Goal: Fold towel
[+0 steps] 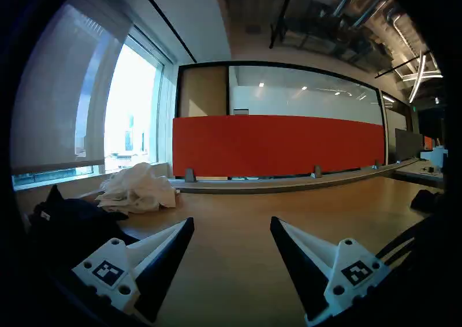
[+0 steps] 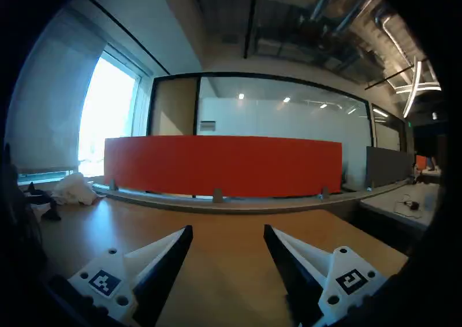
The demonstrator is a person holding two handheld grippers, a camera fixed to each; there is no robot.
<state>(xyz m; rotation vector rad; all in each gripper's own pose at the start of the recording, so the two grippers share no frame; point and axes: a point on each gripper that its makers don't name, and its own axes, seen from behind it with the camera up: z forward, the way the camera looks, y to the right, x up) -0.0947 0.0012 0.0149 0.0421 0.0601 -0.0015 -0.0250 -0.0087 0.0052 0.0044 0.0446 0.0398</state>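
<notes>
- In the left gripper view, the window closes off the far left. A dark object lies below it, at the table's left side.
- The towel sits just right of that dark object, a white crumpled heap on the table, near the orange divider. Bunched as it is, I cannot tell its long axis or which way it points.
- My left gripper hangs low over bare wood, jaws spread wide and gripping nothing. Open tabletop runs ahead to the divider.
- In the right gripper view, the towel lies far left, well apart from my right gripper, which is likewise wide apart and empty.
- Square black-and-white markers sit on the fingers. I can make out no readable writing.
</notes>
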